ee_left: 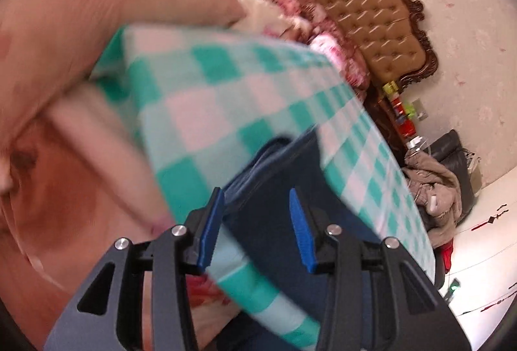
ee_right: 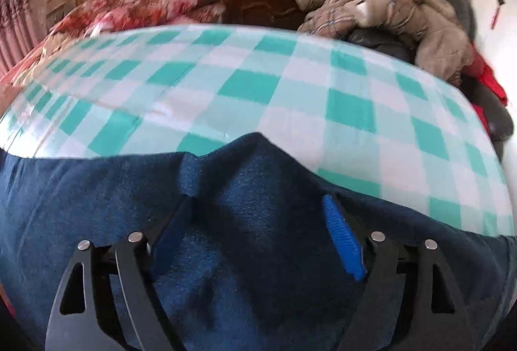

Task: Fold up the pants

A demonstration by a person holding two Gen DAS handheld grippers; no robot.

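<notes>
1. While bunched on the checked counter [ee_right: 258,83] near its front edge, navy pants [ee_right: 245,221] unfolded yet.
2. Left claw [ee_left: 257,221] wide around pants.
3. Right claw [ee_right: 255,234] wide, pants between.

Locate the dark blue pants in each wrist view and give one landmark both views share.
Left wrist: the dark blue pants sit at lower centre, between the left gripper fingers.
Right wrist: they fill the lower half, draped over the right gripper.
Shared landmark: the green checked cloth beneath them.
</notes>
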